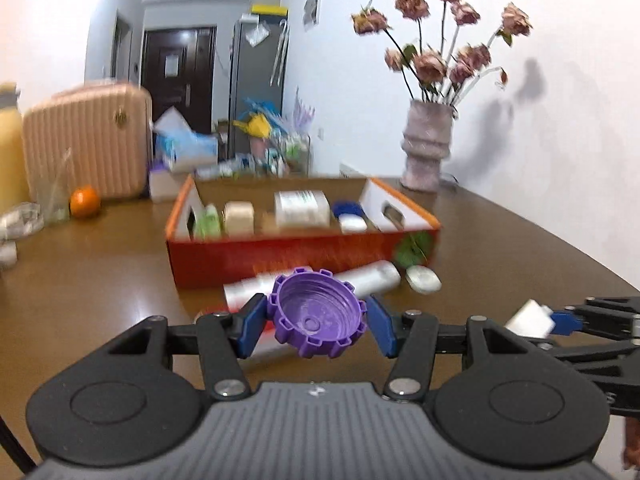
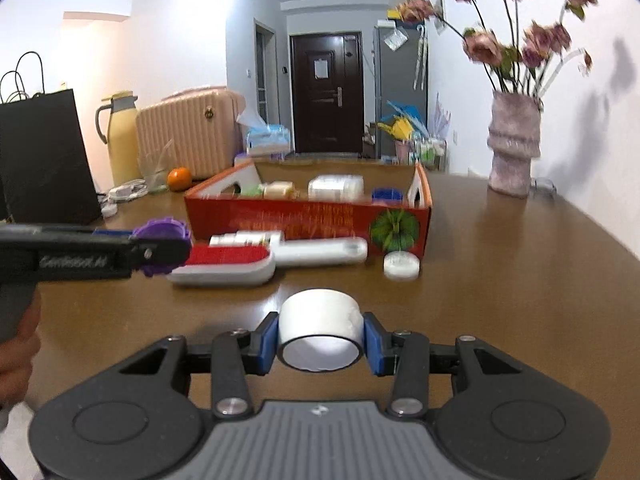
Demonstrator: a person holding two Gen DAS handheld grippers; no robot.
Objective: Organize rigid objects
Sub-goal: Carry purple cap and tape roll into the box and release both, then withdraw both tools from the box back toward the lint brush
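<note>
- The purple cap [image 1: 317, 313] sits clamped between the blue pads of your left gripper [image 1: 316, 326], hollow side toward the camera, lifted clear of the table [image 1: 100, 280]. It is a ribbed, notched screw cap with threads showing inside, hard plastic by the look of it.
- The white tape roll [image 2: 320, 330] is pinched across its width in your right gripper [image 2: 320, 340], its open core facing the camera and its outer band smooth and pale.
- Both tongs are closed on their loads, so I judge you are in the carry step, with both pieces bound for the orange box [image 1: 280, 254] further back on the table.
- The box already holds several jars and small packs: a white tub [image 1: 302, 209], a blue-lidded pot [image 1: 347, 208], a green piece [image 1: 210, 220] and a beige one [image 1: 239, 216].
- Your next move calls for raising each load over the near wall of the box and lowering it into a free gap; the space looks tight, so pick the slot before you release.
- Just in front of the box lie a lint brush [image 2: 228, 262] with a red face, a white tube [image 1: 320, 282] and a small white round tin [image 2: 401, 266], not yet put away.
- Well to the right stands a vase of dried roses [image 2: 514, 144]; keep your right arm clear of it.
</note>
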